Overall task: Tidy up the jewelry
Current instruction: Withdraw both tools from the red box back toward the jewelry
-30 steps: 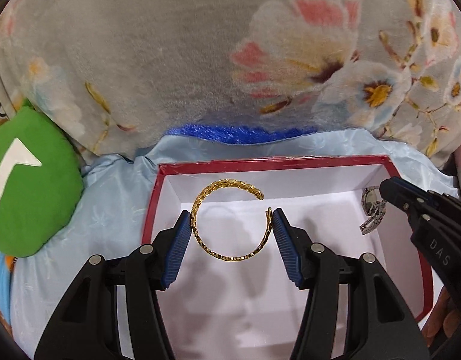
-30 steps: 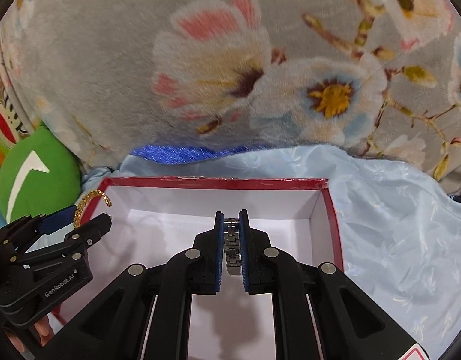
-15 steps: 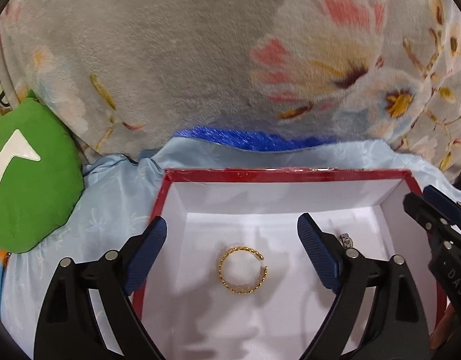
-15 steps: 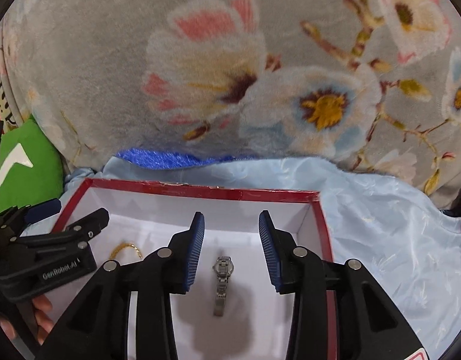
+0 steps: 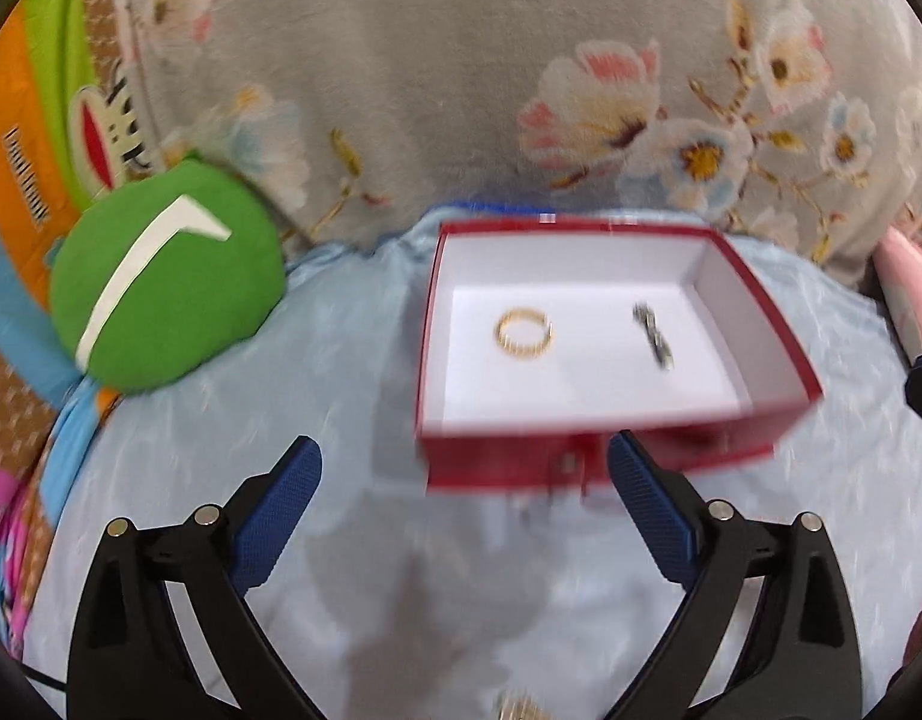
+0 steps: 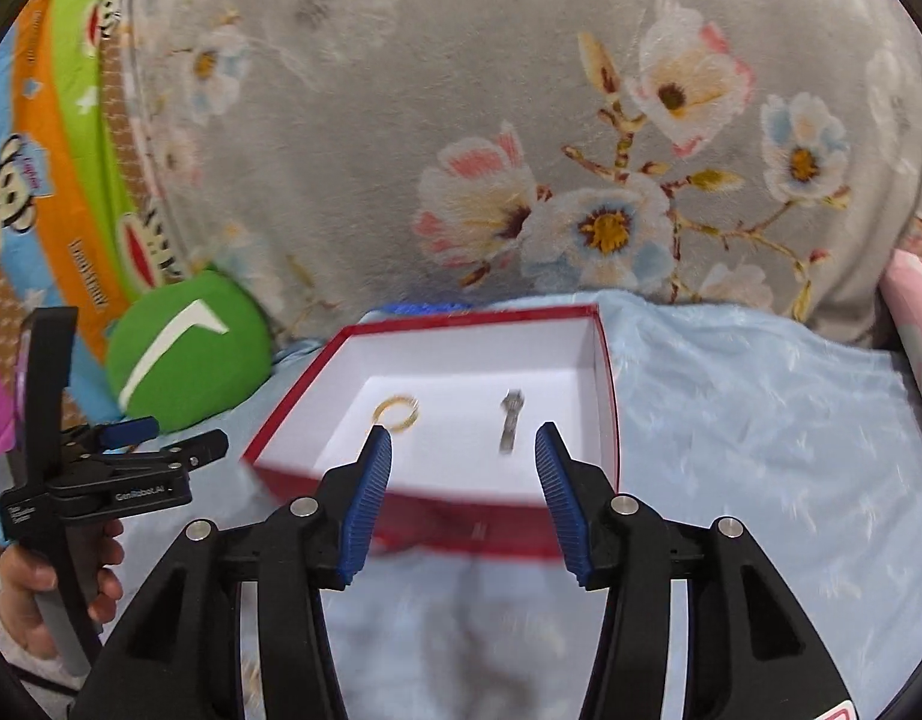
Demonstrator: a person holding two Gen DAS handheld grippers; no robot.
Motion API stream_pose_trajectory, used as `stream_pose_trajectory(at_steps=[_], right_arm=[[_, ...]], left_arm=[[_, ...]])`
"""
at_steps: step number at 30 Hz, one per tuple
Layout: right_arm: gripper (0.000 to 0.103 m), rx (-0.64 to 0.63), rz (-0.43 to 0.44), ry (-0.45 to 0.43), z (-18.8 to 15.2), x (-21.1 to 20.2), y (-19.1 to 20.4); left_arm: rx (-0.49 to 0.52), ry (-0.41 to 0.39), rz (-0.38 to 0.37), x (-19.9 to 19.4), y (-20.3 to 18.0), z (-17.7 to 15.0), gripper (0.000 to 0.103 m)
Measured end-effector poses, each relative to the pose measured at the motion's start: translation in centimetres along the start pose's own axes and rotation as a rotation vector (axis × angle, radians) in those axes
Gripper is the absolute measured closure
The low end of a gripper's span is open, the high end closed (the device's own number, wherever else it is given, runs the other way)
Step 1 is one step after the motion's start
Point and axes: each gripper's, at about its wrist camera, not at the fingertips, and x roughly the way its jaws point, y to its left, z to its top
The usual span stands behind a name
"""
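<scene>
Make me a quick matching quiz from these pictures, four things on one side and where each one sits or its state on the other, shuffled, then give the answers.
Things:
1. gold bracelet
2. silver watch
3. green cushion
4. left gripper

Places or states:
A. open, holding nothing, in front of the red box
B. left part of the box floor
C. outside the box, to its left on the bedding
D. right part of the box floor

Pairs: 1-B, 2-D, 3-C, 4-A
</scene>
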Motion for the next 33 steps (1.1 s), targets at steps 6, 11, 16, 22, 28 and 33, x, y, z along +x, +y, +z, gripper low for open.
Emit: stream_pose_trajectory(at_steps=[6,11,16,22,28,33], right_arm=[[0.051,0.026,0.037,0.090,-8.9,-7.4,2.1],[0.051,0.017,0.031,0.197,-15.1,-9.5,3.9],[0.051,0.022,0.048,0.260,-18.6,-9.0,5.2],[0.051,0.038,0.047,0.285,-19.6,-8.4,5.8],[0.051,0.034,0.042,0.289,-18.4,-6.2,6.0],[0.051,-0.030,0.082,0.261,-16.6,-3.4,8.6]], left_arm=[[-0.029,0.131,-0.022,-4.3,0.9,-9.4,0.009],[-0.098,0.227,-0.065,-5.9,1.6,-15.1,0.009],[-0.104,0.273,-0.064,-6.4,1.0,-18.6,0.009],[-0.102,0.291,-0.065,-7.4,1.0,-20.5,0.009],[-0.107,0.321,-0.051,-6.7,1.6,-22.1,0.010],[-0.136,0.318,-0.036,-6.2,2.9,-22.0,0.010]])
